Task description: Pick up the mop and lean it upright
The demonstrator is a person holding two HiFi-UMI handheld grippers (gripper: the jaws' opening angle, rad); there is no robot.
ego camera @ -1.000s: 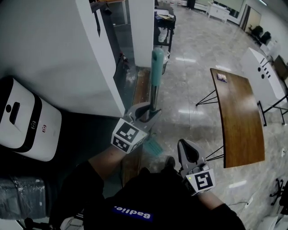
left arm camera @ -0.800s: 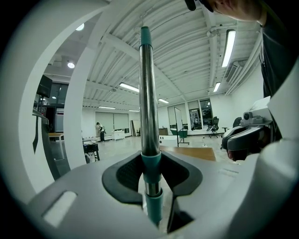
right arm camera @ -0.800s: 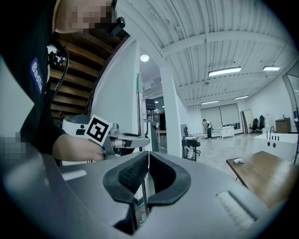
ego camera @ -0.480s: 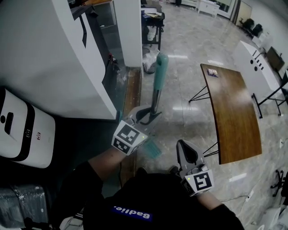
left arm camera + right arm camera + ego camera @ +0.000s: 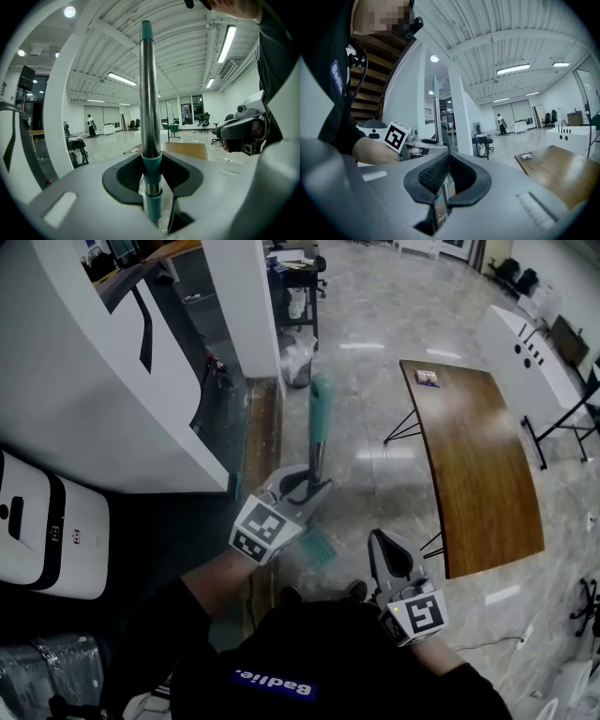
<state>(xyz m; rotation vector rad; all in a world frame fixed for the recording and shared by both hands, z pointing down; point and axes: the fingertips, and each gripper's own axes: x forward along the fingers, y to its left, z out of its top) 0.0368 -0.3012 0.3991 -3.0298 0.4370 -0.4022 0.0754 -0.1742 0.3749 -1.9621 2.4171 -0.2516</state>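
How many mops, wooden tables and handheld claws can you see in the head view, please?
Teal-and-metal mop: 1
Brown wooden table: 1
Grey handheld claws: 2, left claw and right claw
Total: 4

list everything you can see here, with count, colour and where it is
mop: 1, steel handle with teal grip and teal head, upright in front of the person
pillar: 1, white, top centre, left of the mop
appliance: 1, white and black, far left
bin: 1, with a pale bag, beyond the pillar
table: 1, brown wood on thin dark legs, right
small item: 1, dark, on the table's far end
cabinet: 1, white, far right
left gripper: 1, grey, shut on the mop handle
right gripper: 1, grey, shut and empty, lower right of the mop
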